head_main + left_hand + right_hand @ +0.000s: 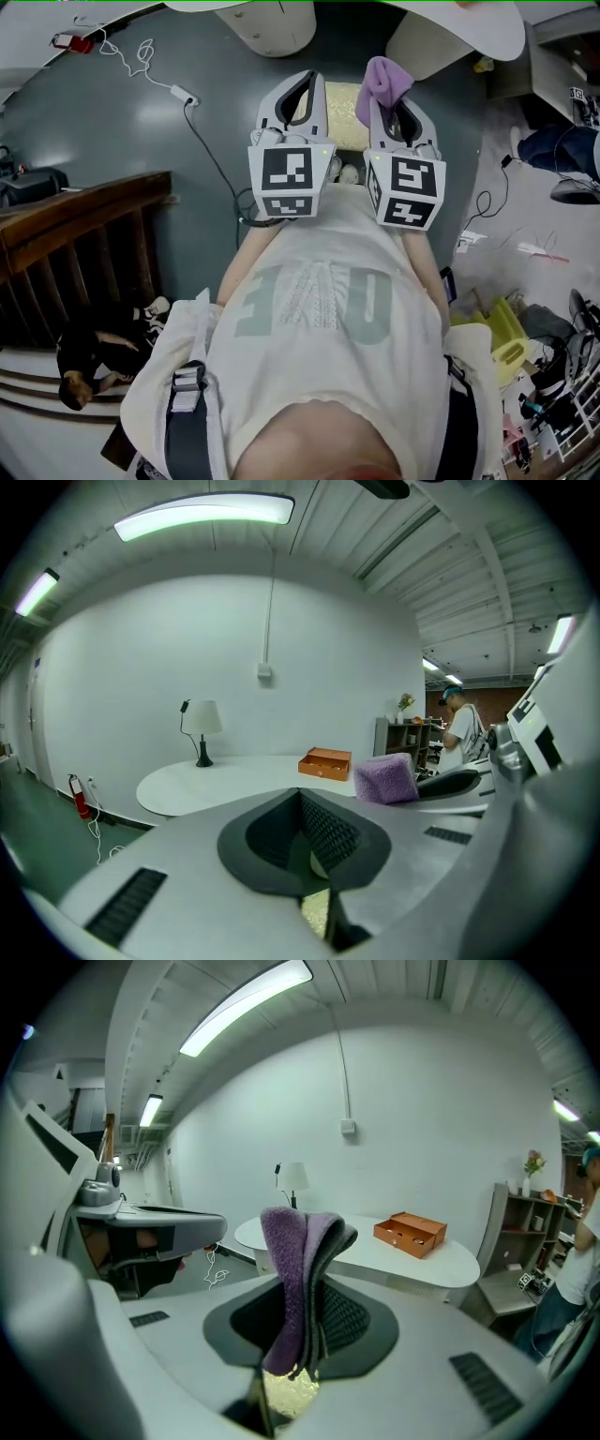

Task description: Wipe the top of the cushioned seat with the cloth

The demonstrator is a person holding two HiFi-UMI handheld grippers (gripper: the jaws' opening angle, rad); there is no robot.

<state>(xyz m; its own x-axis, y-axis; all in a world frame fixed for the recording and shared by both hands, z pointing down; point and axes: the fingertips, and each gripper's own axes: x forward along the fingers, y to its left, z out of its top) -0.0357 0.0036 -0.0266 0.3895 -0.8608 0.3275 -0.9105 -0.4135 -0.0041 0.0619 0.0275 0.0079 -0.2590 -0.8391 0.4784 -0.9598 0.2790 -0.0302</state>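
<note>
I hold both grippers side by side in front of my chest. My right gripper (389,92) is shut on a folded purple cloth (382,77), which sticks up from between its jaws (298,1269). My left gripper (302,86) is shut with nothing in it (305,803). Between and below the two grippers lies a pale yellow cushioned seat (341,101), mostly hidden by them. Only a small yellow patch of the cushioned seat shows under the jaws in the left gripper view (316,911) and the right gripper view (284,1393). The cloth hangs above the seat and is not touching it.
A white oval table (441,1258) carries an orange box (411,1232) and a lamp (200,726). Two white round bases (272,23) stand ahead. A white cable (178,92) trails on the grey floor. A wooden railing (75,220) is at left, clutter (525,347) at right.
</note>
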